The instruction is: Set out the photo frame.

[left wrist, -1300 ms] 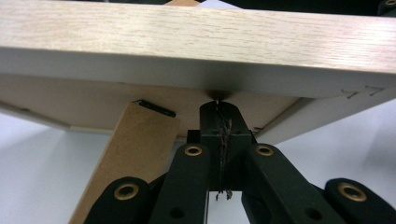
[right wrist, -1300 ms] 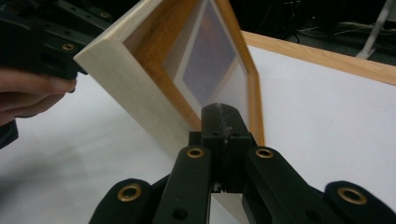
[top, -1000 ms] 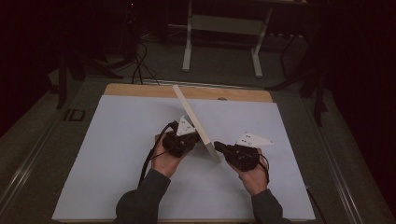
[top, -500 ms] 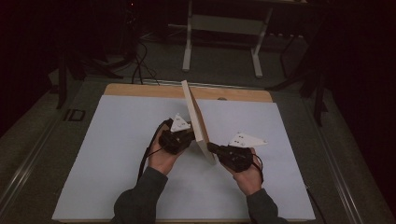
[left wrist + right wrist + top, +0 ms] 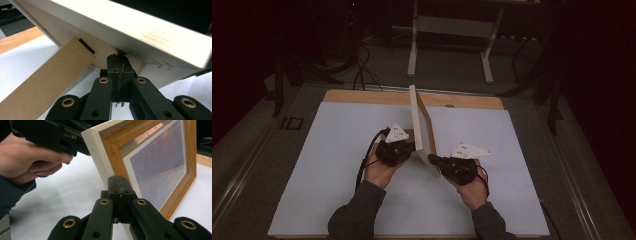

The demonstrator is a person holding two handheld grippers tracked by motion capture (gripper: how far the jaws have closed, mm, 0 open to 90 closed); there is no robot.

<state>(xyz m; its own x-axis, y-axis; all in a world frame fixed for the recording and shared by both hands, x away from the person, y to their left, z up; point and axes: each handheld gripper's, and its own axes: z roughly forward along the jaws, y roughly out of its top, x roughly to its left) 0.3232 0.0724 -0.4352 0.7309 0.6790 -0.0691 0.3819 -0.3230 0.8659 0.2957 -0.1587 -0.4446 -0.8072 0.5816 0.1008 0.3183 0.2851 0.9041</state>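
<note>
My left tongs [image 5: 404, 149] are pressed together, tips against the back of the picture frame [image 5: 422, 127], just beside its hinged brown stand [image 5: 47, 85]. My right tongs [image 5: 439, 161] are likewise pressed together, tips at the frame's near corner on the glazed front. Between the two, the frame stands on edge, tilted, on the white surface [image 5: 332, 150].

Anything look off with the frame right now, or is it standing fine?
The frame stands on edge, not flat, propped between both shut grippers: left gripper behind it, right gripper at its front. Its cardboard stand hangs swung out from the back. No damage visible.
</note>
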